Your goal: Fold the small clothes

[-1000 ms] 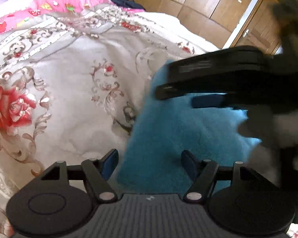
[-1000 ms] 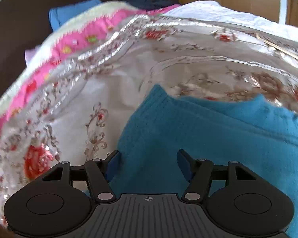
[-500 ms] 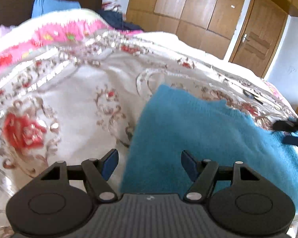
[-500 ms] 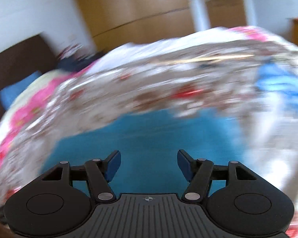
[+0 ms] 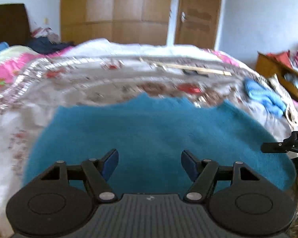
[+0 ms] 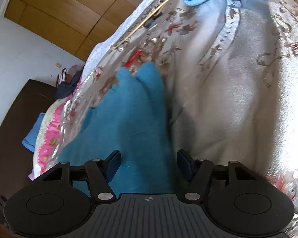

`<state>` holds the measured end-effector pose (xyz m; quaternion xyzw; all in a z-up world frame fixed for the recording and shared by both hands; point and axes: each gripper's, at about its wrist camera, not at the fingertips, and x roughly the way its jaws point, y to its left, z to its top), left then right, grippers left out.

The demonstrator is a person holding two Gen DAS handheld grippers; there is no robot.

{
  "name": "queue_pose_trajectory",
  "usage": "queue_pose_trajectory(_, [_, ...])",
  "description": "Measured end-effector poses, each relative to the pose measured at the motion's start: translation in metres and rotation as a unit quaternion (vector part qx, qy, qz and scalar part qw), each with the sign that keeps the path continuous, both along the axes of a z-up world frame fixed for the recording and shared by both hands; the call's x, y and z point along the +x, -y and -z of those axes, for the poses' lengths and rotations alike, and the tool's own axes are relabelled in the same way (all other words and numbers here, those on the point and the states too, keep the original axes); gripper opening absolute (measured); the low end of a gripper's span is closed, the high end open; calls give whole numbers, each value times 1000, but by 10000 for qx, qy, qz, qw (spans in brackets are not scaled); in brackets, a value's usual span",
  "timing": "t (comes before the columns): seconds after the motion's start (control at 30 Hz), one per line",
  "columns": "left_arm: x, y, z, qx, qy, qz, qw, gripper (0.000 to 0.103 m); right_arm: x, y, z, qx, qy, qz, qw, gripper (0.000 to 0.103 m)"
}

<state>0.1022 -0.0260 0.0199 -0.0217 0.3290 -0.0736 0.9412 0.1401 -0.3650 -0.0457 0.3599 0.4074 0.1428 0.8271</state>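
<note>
Both the left gripper (image 5: 149, 163) and right gripper (image 6: 148, 163) hover with fingers half open and empty over the teal garment (image 5: 149, 138) on the bed (image 6: 238, 109); next, I judge, each must grasp a garment edge to fold.

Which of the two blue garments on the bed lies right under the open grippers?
The darker teal fleece garment, spread flat beneath both grippers. The lighter sky-blue ribbed knit lies bunched up farther away, near the bed's far edge.

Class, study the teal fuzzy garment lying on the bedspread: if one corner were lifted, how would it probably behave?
The teal garment looks floppy: it lies flat on the bedspread, so a lifted corner would likely droop. Its fuzzy nap suggests it would not slip easily. It seems light for its spread and would probably bunch if pushed.
</note>
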Motion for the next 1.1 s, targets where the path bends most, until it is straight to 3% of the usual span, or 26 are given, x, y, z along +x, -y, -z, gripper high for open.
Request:
queue_pose_trajectory(0.23, [9, 20, 12, 305, -41, 58, 9995, 79, 18, -6, 16, 801, -47, -184, 9966, 65])
queue_pose_trajectory(0.3, [17, 23, 13, 300, -19, -45, 9995, 79, 17, -9, 19, 1069, -57, -177, 9941, 59])
queue_pose_trajectory(0.37, [26, 24, 13, 330, 49, -168, 9993, 79, 13, -1, 20, 1335, -110, -34, 9910, 36])
queue_pose_trajectory(0.47, [39, 32, 20, 545, 25, -247, 9982, 79, 4, 12, 21, 1820, 8, 169, 9832, 32])
queue_pose_trajectory(0.6, [47, 45, 24, 880, -58, -137, 9960, 79, 14, -3, 16, 1331, -5, 118, 9910, 36])
queue_pose_trajectory(0.67, [51, 49, 25, 1000, -41, -99, 9949, 79, 18, -6, 19, 1373, -116, 209, 9902, 41])
queue_pose_trajectory(0.8, [52, 46, 18, 960, 198, -177, 9950, 78, 10, -6, 15, 1263, -156, 329, 9913, 31])
queue_pose_trajectory(0.9, [52, 46, 21, 1432, 478, -283, 9881, 78, -1, -9, -9, 1261, 156, 384, 9911, 27])
queue_pose_trajectory(1.0, [55, 39, 38, 1331, 254, -159, 9907, 78, -7, -29, -44, 941, 490, 315, 9939, 26])
queue_pose_trajectory(1.1, [47, 46, 45, 1524, 473, -34, 9872, 71, -13, -54, -78, 581, 747, 143, 9954, 26])
